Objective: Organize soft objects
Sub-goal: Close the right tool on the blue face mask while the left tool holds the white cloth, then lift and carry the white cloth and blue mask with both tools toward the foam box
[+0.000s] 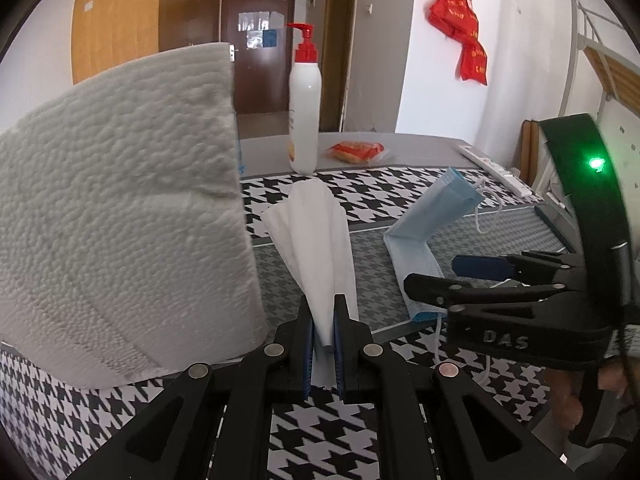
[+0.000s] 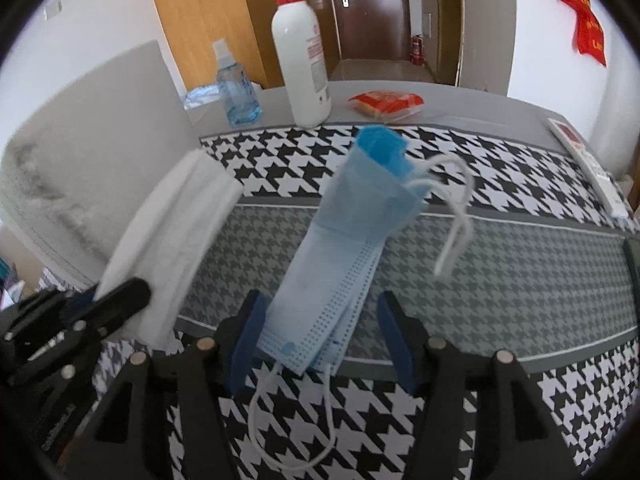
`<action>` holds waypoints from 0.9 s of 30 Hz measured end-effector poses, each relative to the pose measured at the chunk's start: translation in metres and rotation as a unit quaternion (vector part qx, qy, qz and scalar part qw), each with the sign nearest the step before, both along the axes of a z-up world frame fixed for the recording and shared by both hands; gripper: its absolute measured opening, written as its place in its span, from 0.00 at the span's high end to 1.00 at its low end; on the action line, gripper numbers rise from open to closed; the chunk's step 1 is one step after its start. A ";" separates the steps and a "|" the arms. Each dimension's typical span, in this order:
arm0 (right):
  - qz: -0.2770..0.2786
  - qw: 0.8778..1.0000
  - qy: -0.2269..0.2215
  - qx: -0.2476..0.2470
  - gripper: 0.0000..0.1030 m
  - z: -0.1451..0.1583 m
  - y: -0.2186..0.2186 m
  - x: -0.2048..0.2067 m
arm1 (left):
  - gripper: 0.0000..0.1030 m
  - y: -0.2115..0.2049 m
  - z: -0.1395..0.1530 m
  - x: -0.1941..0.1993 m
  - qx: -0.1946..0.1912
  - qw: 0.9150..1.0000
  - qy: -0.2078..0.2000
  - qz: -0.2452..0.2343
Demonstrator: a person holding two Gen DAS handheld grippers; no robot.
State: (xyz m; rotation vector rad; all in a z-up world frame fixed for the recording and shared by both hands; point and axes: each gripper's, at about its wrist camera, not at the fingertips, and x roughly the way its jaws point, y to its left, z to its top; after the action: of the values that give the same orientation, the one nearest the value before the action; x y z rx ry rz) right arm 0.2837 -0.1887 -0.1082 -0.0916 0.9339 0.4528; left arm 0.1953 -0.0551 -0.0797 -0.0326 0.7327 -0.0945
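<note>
In the left wrist view, the left gripper (image 1: pixel 324 320) sits at the bottom centre of the frame, its jaws pinched tight on the narrow end of a folded white tissue (image 1: pixel 316 240), which fans out away from the camera over the houndstooth-patterned surface (image 1: pixel 500 236). A large sheet of embossed paper towel (image 1: pixel 120 216) fills the left half of that frame.

The right gripper (image 2: pixel 326 340) appears at the bottom centre of the right wrist view with its jaws standing apart. A folded blue face mask (image 2: pixel 344 248) lies between them, its near end close against the left pad and clear of the right one, and its white ear loops (image 2: pixel 456 216) trail to the right and toward the bottom of the frame.

Along the upper part of the right wrist view stand two containers: a white pump bottle (image 2: pixel 300 64) with a red pump head, and to its left a small clear spray bottle (image 2: pixel 236 88) holding blue liquid. A red snack packet (image 2: pixel 386 104) lies right of the pump bottle.
</note>
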 end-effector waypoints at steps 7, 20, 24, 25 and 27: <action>-0.002 1.000 0.006 -0.023 0.39 -0.006 0.008 0.004 | 0.91 0.002 -0.002 -0.003 -0.006 1.000 -0.001 0.000; -0.002 0.999 -0.003 -0.047 0.77 -0.005 0.017 0.005 | 0.91 0.009 -0.001 -0.012 -0.012 1.000 -0.005 -0.001; -0.001 0.999 -0.007 -0.050 0.87 -0.005 0.017 0.000 | 0.91 0.012 0.002 -0.015 -0.012 1.000 -0.009 -0.001; -0.001 0.999 -0.007 -0.048 0.88 -0.005 0.016 -0.001 | 0.91 0.012 0.002 -0.015 -0.011 1.000 -0.010 -0.001; -0.004 0.999 -0.012 -0.045 0.88 -0.002 0.013 -0.004 | 0.91 0.012 0.004 -0.017 -0.009 1.000 -0.013 -0.002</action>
State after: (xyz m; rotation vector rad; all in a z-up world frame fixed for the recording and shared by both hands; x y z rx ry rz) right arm 0.2799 -0.1762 -0.1107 -0.1743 0.9313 0.4016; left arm 0.1784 -0.0429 -0.0760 -0.0479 0.7066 -0.1056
